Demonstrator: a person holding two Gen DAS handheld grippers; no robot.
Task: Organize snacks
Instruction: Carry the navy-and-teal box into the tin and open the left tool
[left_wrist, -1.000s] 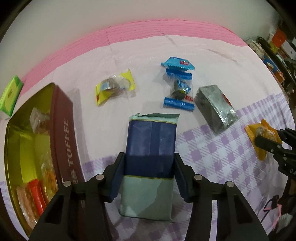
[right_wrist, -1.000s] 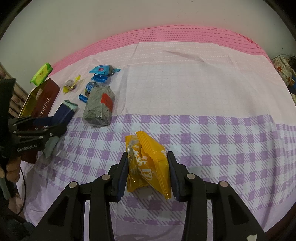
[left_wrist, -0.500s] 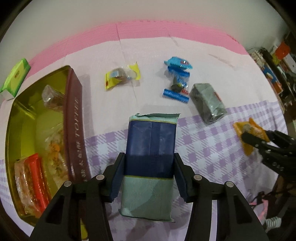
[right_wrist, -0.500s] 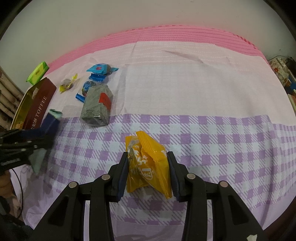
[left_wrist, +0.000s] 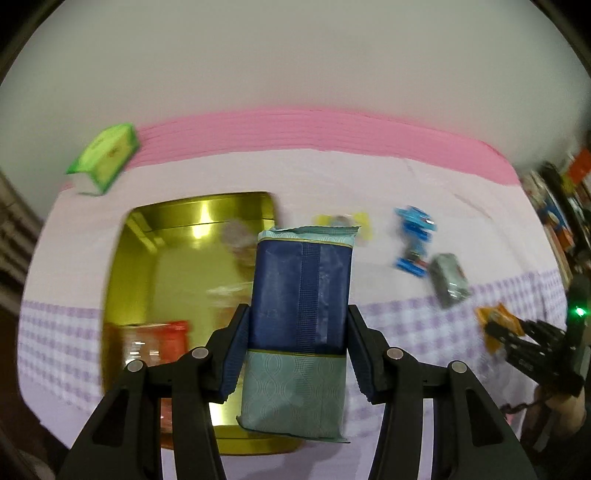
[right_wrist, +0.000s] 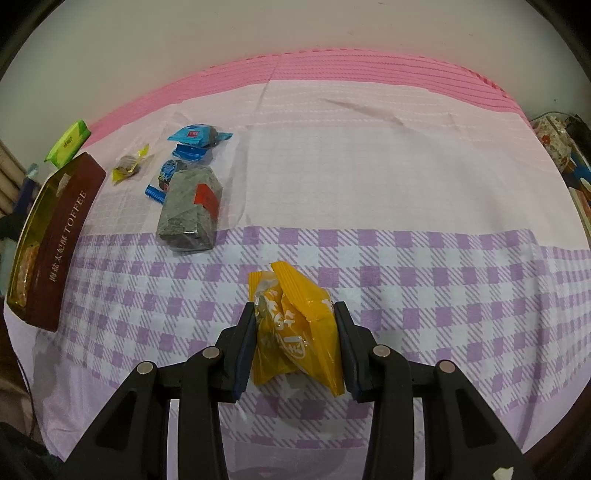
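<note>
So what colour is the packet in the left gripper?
Dark blue packet with a pale teal patterned lower part, clearest in the left wrist view.

2 wrist fisheyes angled steeply down, close; both see tin (left_wrist: 140, 236).

- Motion blur is smearing the left wrist view; glare is flaring off the gold tin (left_wrist: 207, 218).
- The right wrist view is staying sharp under soft, even light.
- Fisheye distortion is bending both views' edges.
</note>
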